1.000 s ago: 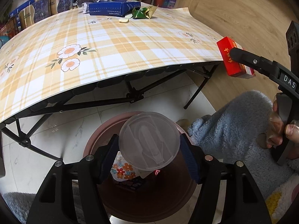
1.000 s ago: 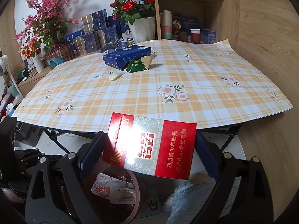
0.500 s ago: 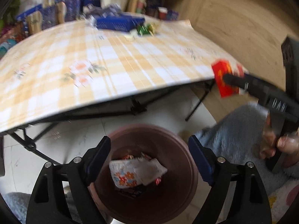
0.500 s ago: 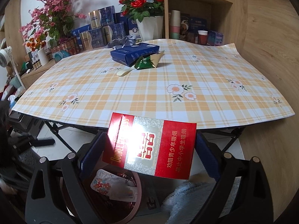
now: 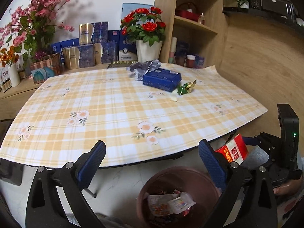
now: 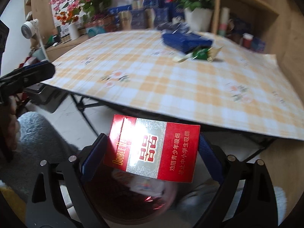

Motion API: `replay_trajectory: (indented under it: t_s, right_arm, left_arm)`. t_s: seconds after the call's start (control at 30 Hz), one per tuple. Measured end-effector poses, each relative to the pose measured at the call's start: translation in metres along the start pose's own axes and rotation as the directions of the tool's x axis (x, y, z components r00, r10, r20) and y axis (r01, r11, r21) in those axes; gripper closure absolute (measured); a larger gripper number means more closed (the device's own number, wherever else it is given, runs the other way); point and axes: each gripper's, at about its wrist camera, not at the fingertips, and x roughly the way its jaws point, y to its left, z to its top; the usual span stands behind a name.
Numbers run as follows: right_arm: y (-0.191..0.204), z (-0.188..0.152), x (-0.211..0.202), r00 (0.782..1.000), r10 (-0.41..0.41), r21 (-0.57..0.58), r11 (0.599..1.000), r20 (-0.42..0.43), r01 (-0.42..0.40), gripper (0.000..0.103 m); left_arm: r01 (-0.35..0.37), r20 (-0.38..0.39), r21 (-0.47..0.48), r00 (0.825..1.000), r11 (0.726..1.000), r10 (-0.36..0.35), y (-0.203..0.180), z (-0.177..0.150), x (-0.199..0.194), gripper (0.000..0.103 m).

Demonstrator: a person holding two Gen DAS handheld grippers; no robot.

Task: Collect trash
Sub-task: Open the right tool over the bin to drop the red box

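— While the left gripper (image 5: 152, 163) has just been spreading its jaws, what sits between them?
— Nothing; they stand wide apart above the brown trash bin (image 5: 201, 178), where wrappers (image 5: 171, 203) lie.
— And the right gripper (image 6: 152, 159)?
— Clamped on a red cigarette pack (image 6: 152, 148), held over the bin just off the checked table (image 6: 171, 87). A blue box (image 5: 161, 78) and green wrapper (image 5: 185, 88) lie on the tabletop.

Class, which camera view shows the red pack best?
The right wrist view: the red pack fills the centre, its face and lettering readable. The left wrist view shows it only small, at the right, partly hidden.
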Motion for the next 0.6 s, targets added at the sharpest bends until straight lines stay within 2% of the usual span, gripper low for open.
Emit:
replay_trajectory:
  t_s: [0.13,0.33,0.6]
  right_arm:
    - [0.012,-0.006,0.018,0.997,0.046,0.002,0.999,-0.055,-0.046,0.011]
    - [0.014,-0.024,0.044,0.990,0.023,-0.015,1.000,-0.136,-0.025,0.011]
    - [0.023,-0.032,0.053,0.987,0.022,-0.064,0.997,-0.160,-0.033,0.011]
  left_arm:
    - [0.014,-0.021,-0.027,1.000,1.000,-0.015,0.009,-0.011,0.005,0.007]
    - [0.026,-0.054,-0.053,0.998,0.998,-0.028,0.009,-0.018,0.018,0.007]
    - [0.024,-0.078,-0.040,0.997,0.999,-0.027,0.004,-0.020,0.026,0.008]
